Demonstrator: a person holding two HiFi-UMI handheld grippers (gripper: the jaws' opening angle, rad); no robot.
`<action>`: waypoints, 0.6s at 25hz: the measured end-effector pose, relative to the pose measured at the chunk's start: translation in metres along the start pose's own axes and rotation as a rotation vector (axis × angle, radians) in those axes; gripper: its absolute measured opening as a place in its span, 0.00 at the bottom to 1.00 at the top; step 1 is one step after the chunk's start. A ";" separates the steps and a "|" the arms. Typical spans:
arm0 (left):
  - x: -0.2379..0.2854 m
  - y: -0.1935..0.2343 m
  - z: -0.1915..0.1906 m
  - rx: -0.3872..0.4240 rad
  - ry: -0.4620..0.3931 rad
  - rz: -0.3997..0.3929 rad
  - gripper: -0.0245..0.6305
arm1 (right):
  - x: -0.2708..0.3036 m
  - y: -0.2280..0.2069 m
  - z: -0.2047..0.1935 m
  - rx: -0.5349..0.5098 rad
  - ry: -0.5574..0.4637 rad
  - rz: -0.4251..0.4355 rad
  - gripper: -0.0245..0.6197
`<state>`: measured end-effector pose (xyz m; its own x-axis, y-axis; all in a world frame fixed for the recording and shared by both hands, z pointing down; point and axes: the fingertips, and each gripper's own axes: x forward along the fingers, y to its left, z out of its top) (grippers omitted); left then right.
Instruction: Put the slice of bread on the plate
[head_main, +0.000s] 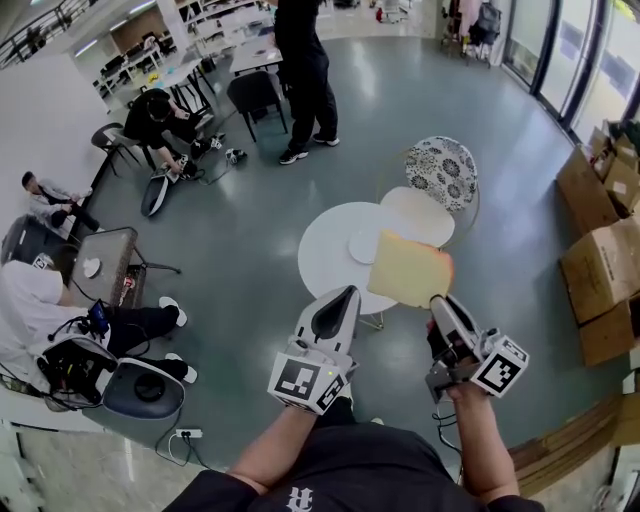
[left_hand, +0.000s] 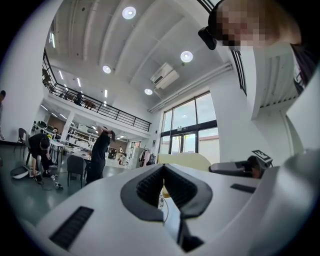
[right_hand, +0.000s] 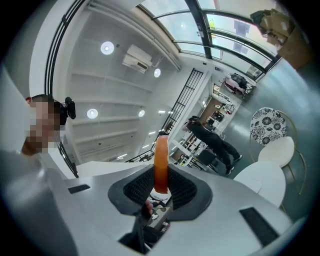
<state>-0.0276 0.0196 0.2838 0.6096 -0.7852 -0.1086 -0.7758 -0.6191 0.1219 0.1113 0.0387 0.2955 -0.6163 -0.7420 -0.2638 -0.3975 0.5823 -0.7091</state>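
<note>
Task status: not complete. The slice of bread is in the air, clamped at its near edge by the right claw. The right gripper view shows it edge-on between the closed pads. It hangs over the near right rim of the round white counter, just right of the plate and not touching it. The plate appears bare. The left claw is closed on nothing, near the counter's near edge. Remaining, in my judgement: carry the slice left and farther over the plate, lower it, and release.

Table top bare around plate. 1 chair hugs its far edge. I see open floor nearside.
</note>
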 end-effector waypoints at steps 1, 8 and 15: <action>0.006 0.010 -0.001 -0.002 0.002 -0.007 0.05 | 0.010 -0.006 -0.002 0.003 0.001 -0.009 0.17; 0.059 0.080 -0.017 -0.001 0.016 -0.072 0.05 | 0.081 -0.052 -0.009 0.002 -0.004 -0.064 0.17; 0.099 0.132 -0.035 -0.002 0.029 -0.124 0.05 | 0.131 -0.092 -0.021 0.011 -0.004 -0.118 0.17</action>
<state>-0.0645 -0.1401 0.3235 0.7052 -0.7026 -0.0949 -0.6939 -0.7115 0.1111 0.0532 -0.1050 0.3397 -0.5629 -0.8067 -0.1802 -0.4600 0.4869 -0.7425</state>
